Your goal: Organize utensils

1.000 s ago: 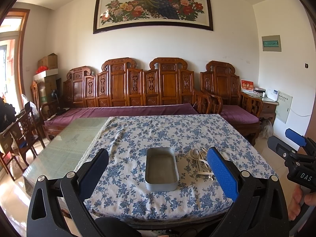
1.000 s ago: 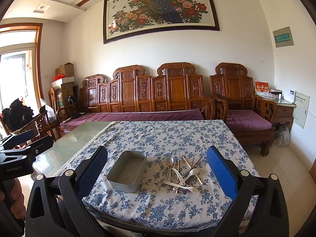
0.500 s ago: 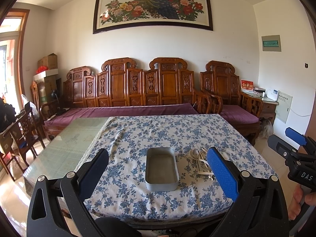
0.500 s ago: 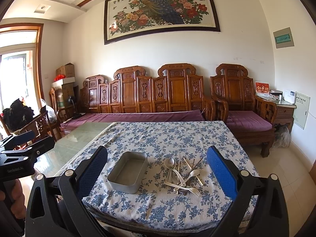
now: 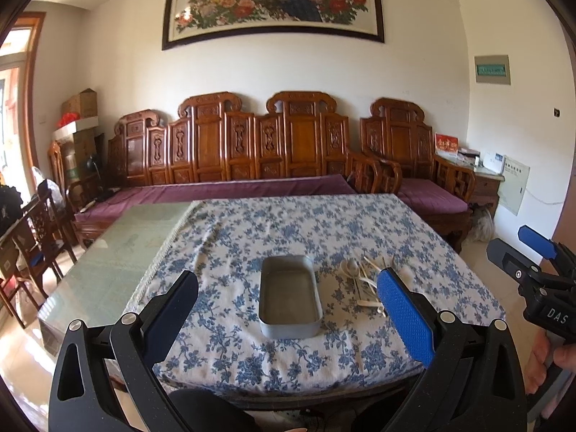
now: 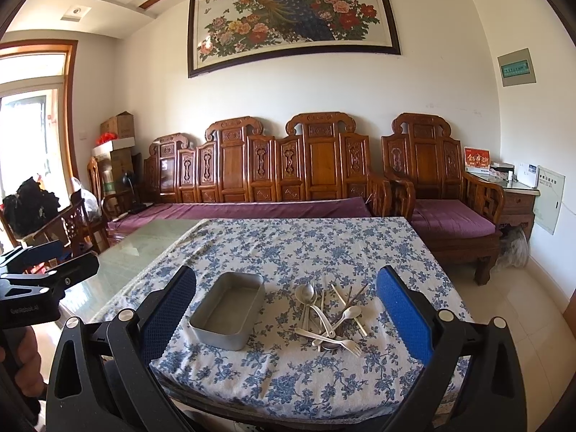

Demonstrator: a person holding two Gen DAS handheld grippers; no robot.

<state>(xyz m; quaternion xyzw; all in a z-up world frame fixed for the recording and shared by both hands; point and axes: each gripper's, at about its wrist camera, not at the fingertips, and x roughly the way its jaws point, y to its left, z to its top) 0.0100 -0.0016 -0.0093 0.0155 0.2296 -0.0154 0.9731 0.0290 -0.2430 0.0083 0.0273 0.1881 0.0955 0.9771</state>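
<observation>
An empty grey metal tray (image 5: 289, 297) (image 6: 228, 311) sits on the blue-flowered tablecloth (image 5: 288, 223) near the table's front edge. A loose pile of utensils (image 6: 329, 315), with metal and white spoons, a white fork and chopsticks, lies just right of the tray; it also shows in the left wrist view (image 5: 361, 280). My left gripper (image 5: 286, 313) is open and empty, held back in front of the table. My right gripper (image 6: 286, 307) is open and empty, also short of the table. Each gripper shows at the edge of the other's view.
The table's left part is bare green glass (image 5: 115, 252). A carved wooden sofa with purple cushions (image 6: 252, 212) stands behind the table, an armchair (image 6: 442, 212) at the right, chairs (image 5: 32, 237) at the left.
Both views have shifted only slightly; the right gripper's view has crept a little closer. Nothing on the table has moved.
</observation>
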